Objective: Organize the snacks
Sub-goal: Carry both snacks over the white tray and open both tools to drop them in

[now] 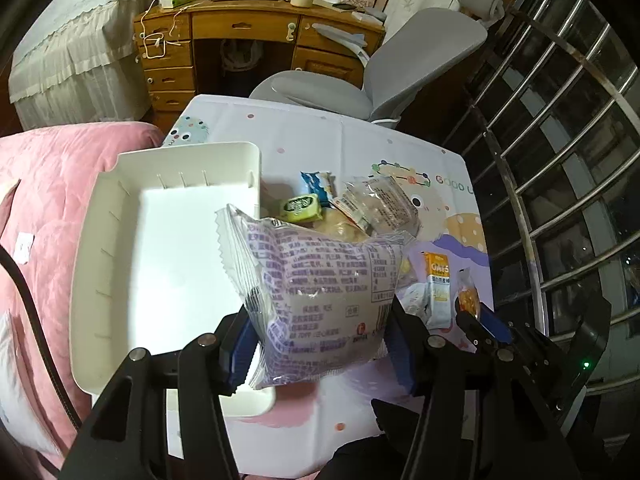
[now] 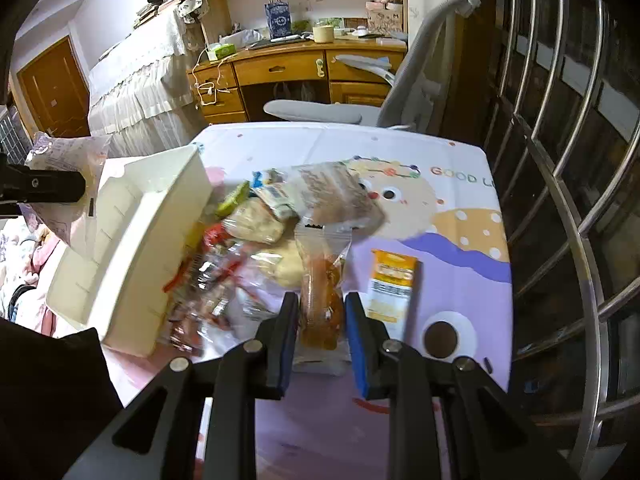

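Observation:
My left gripper [image 1: 320, 344] is shut on a clear bread packet with purple print [image 1: 316, 292] and holds it above the near right corner of the white bin [image 1: 168, 184]. The packet also shows in the right wrist view [image 2: 68, 160], over the bin [image 2: 132, 248]. My right gripper [image 2: 322, 336] is shut on a clear packet with an orange pastry [image 2: 322, 296] just above the table; it shows in the left wrist view [image 1: 468, 300]. A pile of snack packets [image 2: 248, 232] lies right of the bin. An orange oat bar [image 2: 392, 288] lies right of my right gripper.
The table wears a cartoon cloth [image 2: 460, 240]. A pink blanket [image 1: 48, 184] lies left of the bin. A grey office chair [image 1: 400, 72] and a wooden desk [image 1: 248, 40] stand behind the table. Metal window bars [image 2: 560, 160] run along the right.

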Tool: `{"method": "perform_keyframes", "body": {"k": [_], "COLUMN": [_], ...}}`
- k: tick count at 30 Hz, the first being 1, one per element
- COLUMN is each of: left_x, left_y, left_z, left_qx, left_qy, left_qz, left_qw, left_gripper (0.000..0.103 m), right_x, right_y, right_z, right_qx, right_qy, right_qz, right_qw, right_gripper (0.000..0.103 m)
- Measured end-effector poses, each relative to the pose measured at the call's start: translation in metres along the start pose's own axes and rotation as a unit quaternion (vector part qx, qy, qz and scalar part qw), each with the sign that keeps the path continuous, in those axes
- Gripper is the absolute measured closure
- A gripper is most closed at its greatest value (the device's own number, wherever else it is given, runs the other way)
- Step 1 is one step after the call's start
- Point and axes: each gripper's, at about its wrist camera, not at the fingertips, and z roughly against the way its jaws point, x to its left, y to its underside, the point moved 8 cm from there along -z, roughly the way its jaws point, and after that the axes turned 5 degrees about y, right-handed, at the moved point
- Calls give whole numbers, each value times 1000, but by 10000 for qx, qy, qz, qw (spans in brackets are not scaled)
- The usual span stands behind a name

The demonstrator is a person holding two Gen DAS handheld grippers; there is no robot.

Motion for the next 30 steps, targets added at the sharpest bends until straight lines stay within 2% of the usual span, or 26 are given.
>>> {"method": "perform_keyframes", "body": {"k": [14, 22, 30], "left_x": [99, 149, 189], "left_y": [9, 11, 9], "left_z": [49, 71, 86], "left_qx": [-212, -326, -402], "left_qy": [335, 341, 259], "left_qz": [-137, -206, -225], "left_qw": [9991, 9987, 9986], "left_gripper": [47, 47, 47], "right_x": [113, 174, 230], "right_y": [-6, -14, -27], "right_z": [23, 33, 36], "right_qx": [-340, -620, -872], "right_qy": [219, 177, -41], "right_qz": [32, 89, 273], "right_qw": [9992, 9979, 9958], "right_gripper": [79, 79, 79]}}
